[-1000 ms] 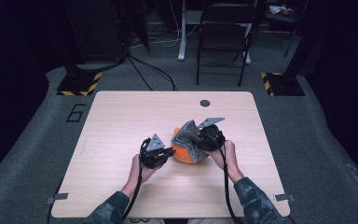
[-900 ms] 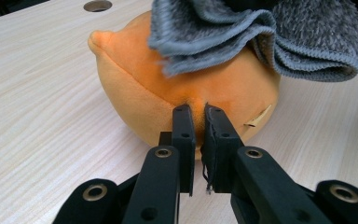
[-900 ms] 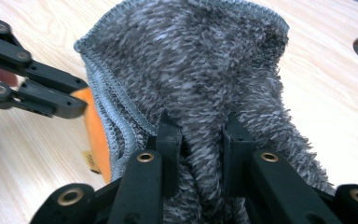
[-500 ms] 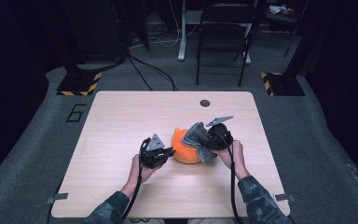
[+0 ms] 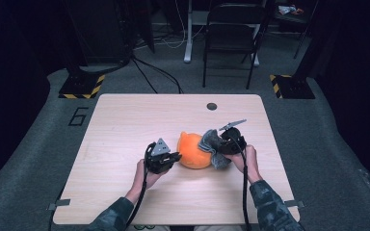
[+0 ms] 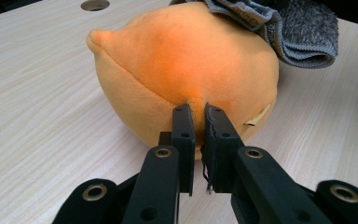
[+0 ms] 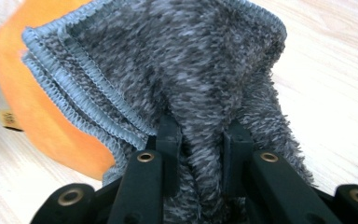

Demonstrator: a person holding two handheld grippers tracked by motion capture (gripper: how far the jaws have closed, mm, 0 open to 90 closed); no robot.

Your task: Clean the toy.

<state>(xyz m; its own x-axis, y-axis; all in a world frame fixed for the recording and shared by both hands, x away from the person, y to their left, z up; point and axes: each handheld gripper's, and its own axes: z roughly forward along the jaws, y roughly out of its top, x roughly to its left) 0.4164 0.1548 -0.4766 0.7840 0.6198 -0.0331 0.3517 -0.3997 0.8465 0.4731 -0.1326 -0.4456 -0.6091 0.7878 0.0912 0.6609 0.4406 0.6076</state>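
High cam overhead; both gripper cams close on orange plush (image 5: 193,151).

It looked like a lab or recording studio rather than a home. A plain light wooden table (image 5: 125,144) with a round cable hole (image 5: 212,106) stood on grey carpet (image 5: 38,159), and its spot was marked out: a large number six (image 5: 78,116) and strips of tape (image 5: 58,205) were stuck to the floor. Black stand bases edged in yellow and black hazard stripes (image 5: 82,89) sat beyond the table's corners, cables (image 5: 154,72) ran loose across the floor, and a black folding chair (image 5: 231,43) stood behind in dark, unlit surroundings
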